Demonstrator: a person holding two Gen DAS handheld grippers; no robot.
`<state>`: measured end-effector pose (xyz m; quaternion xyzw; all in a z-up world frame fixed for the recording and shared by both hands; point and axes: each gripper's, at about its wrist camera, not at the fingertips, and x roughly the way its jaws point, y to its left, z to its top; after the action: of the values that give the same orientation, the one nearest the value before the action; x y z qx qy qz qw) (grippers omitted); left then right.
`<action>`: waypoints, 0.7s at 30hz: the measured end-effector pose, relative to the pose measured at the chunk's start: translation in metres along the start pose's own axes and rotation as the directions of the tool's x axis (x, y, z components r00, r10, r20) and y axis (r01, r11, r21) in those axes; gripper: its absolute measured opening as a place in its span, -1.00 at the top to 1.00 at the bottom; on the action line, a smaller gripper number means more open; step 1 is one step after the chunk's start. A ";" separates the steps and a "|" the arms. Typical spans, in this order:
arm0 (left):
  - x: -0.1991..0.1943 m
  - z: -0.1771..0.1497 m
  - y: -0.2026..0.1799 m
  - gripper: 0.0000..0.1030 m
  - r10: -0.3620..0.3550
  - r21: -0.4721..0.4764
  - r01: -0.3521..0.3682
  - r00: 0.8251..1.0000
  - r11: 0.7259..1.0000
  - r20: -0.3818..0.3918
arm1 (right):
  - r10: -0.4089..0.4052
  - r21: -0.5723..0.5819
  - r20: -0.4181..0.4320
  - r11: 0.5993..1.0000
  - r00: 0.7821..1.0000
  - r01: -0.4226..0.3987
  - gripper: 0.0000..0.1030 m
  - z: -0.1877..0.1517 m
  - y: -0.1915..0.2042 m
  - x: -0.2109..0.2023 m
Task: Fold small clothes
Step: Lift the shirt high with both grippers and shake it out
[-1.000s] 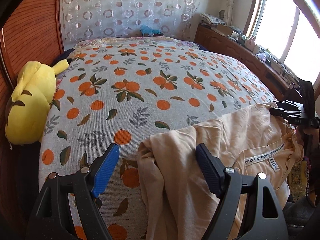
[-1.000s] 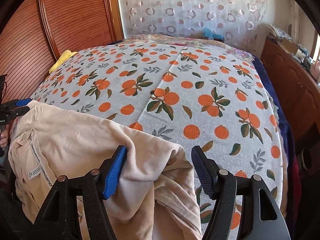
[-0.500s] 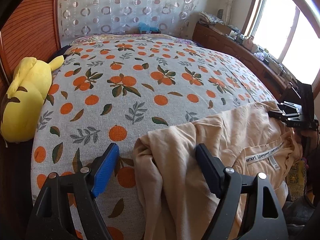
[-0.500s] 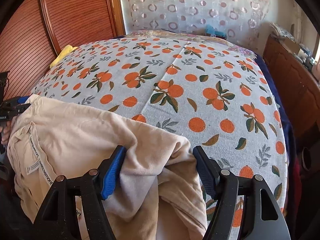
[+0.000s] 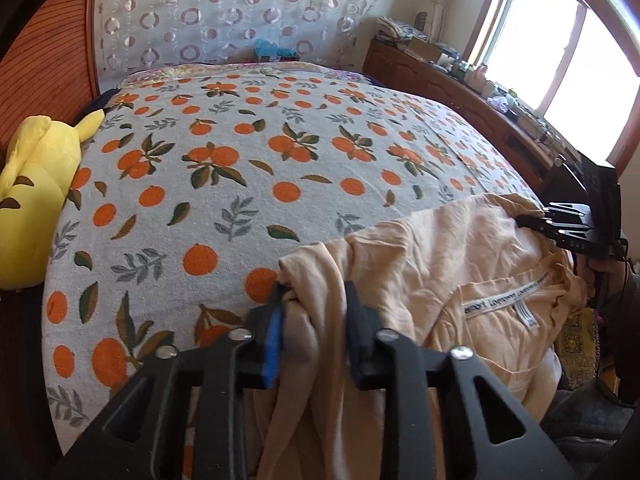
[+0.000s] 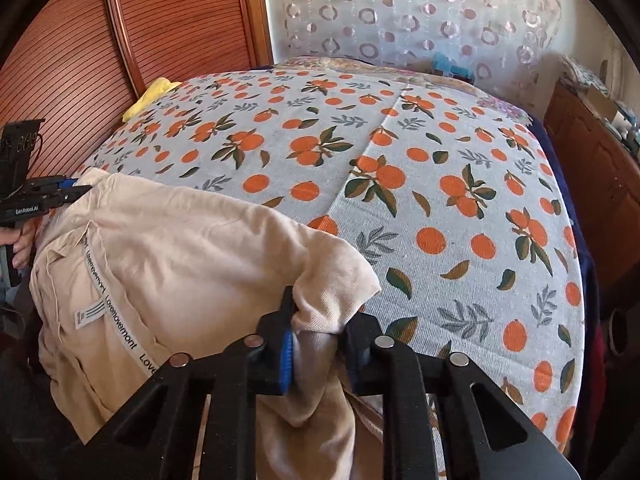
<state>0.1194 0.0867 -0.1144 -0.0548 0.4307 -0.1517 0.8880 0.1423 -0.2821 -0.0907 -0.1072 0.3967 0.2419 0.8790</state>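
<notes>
A beige garment [image 5: 440, 248] with a white neck label [image 5: 504, 298] lies at the near edge of the bed and hangs over it. In the left wrist view my left gripper [image 5: 314, 300] is closing, and its blue pads pinch a bunched fold at the garment's left corner. My right gripper [image 6: 316, 308] is closing too, its pads pressed on a bunch of the garment [image 6: 192, 240] at the right corner. Each gripper also shows in the other's view, the right gripper [image 5: 532, 222] and the left gripper [image 6: 76, 190] both at the cloth's far edge.
The bed wears an orange-print cover [image 5: 240, 160]. A yellow plush toy [image 5: 32, 184] lies at its left side by a wooden wardrobe [image 6: 160, 20]. A cluttered wooden cabinet [image 5: 460, 80] runs under the window on the right. A hand [image 6: 22, 240] grips the left tool.
Both grippers stood wide open around the garment's corners before. Now their jaws have closed in and bunched the cloth between the pads. Neither hand has shifted much.
</notes>
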 end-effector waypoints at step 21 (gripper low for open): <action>-0.230 0.033 -0.101 0.80 -0.145 0.220 0.050 0.886 0.974 0.440 | -0.013 -0.087 0.484 0.994 0.875 0.063 0.76 -0.003 0.035 -0.255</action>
<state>-0.0118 0.0632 0.1012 -0.0195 0.1910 -0.2223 0.9559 -0.0227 -0.3399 0.0982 -0.0951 0.1500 0.2633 0.9482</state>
